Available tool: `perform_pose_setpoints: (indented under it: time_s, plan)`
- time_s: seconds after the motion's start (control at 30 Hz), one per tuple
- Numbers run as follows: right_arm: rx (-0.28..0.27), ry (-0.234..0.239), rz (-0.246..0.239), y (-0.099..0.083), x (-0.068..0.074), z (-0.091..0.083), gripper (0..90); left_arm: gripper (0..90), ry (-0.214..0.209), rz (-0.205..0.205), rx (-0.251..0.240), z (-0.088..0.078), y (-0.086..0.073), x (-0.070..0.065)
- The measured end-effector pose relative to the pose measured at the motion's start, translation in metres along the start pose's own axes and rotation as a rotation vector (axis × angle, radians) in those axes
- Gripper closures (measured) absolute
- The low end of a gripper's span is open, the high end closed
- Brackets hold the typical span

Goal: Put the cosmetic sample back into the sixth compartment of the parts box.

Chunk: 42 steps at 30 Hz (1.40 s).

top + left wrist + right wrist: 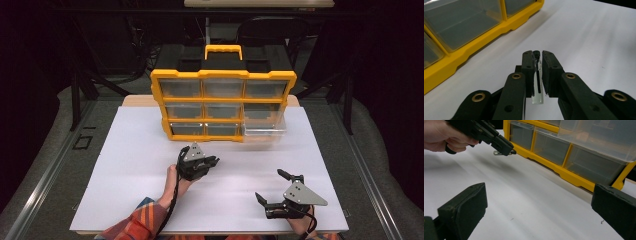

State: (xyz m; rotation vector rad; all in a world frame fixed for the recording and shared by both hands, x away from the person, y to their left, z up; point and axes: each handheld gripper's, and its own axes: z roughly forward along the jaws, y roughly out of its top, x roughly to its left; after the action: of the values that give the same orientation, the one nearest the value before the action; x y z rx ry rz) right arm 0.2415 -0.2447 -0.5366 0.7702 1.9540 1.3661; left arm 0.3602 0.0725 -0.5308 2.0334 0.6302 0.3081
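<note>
The left gripper (212,161) hovers just in front of the yellow organizer (222,102), close to its bottom row, its jaws closed tight and pointing along that front. The left hand (176,179) wraps its grip from below, and a plaid sleeve (137,220) trails back away from the organizer. The right gripper (272,187) sits well back from the organizer, off toward its right end, jaws spread wide and pointing left. In the right gripper view, both of its pads (464,210) stand far apart.
</note>
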Motion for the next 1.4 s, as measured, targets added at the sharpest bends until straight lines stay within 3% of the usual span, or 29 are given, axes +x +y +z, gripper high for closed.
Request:
perform_pose_setpoints:
  time_s: [1.03, 1.4]
  plan:
    - [0.005, 0.0, 0.004, -0.001, 0.0, 0.0, 0.0, 80.7, 0.054, -0.062, -0.089, 0.01, 0.028, 0.025]
    - [0.006, -0.003, 0.005, -0.001, -0.001, 0.001, 0.0, 80.7, 0.06, -0.06, -0.128, 0.01, 0.043, 0.029]
